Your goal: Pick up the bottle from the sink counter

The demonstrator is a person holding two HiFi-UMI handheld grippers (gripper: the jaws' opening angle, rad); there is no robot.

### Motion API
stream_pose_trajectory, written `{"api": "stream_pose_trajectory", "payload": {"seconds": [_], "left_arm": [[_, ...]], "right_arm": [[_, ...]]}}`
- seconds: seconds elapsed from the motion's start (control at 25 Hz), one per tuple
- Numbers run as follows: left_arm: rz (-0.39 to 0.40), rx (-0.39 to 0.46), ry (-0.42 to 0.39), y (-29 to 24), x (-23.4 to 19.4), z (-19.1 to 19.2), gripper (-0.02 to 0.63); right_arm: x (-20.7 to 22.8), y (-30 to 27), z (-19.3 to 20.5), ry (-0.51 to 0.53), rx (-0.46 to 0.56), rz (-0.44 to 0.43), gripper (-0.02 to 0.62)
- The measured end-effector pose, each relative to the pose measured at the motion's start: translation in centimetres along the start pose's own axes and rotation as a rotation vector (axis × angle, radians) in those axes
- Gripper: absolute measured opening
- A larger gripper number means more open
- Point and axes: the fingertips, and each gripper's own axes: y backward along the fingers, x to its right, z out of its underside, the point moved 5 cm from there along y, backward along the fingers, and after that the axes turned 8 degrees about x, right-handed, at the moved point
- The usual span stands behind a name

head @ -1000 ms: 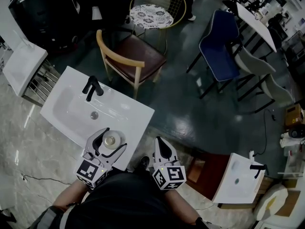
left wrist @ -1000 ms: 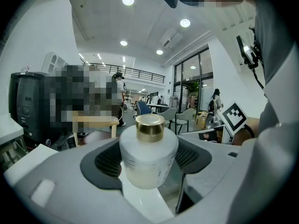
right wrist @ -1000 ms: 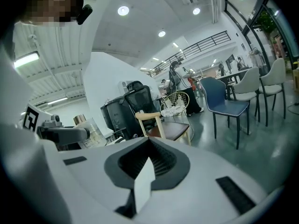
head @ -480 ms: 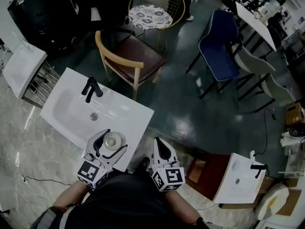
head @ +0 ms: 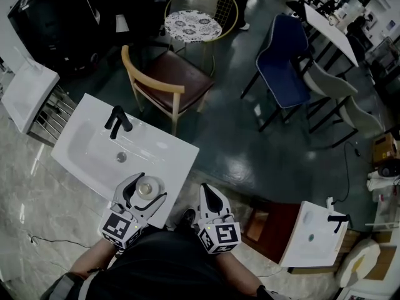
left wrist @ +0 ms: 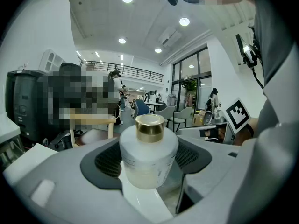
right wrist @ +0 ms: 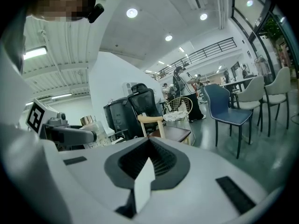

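**Left gripper around the bottle at the counter's near corner**

The white rectangular sink counter (head: 178, 149) stands on a pale marble floor (head: 37, 205). Behind it are a wooden chair with a dark red seat (head: 167, 80) and a blue upholstered chair (head: 282, 61), both well apart from the grippers. The counter's basin holds a black faucet (head: 117, 119). The left gripper (head: 152, 185), carrying a cube with a black-and-white square marker (head: 120, 226), has its jaws apart, one on each side of the round frosted white bottle with a gold cap (left wrist: 148, 153). The bottle stands upright on the counter's flat rim beside the basin. The right gripper (right wrist: 148, 164) is off the counter, jaws together on nothing.
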Motion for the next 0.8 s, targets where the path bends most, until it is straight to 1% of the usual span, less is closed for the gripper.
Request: {"api": "stream_pose_trajectory", "payload": {"seconds": [0.2,0.8], "left_arm": [[0.007,0.009,-0.002,-0.10,0.14,-0.09,0.337],[-0.001,-0.001,-0.005,0.04,-0.12,0.22,0.337]], "right_arm": [[0.16,0.18,0.04,-0.004,0.003,0.007,0.006],[0.21,0.21,0.33,-0.017,0.005,0.009,0.008]]}}
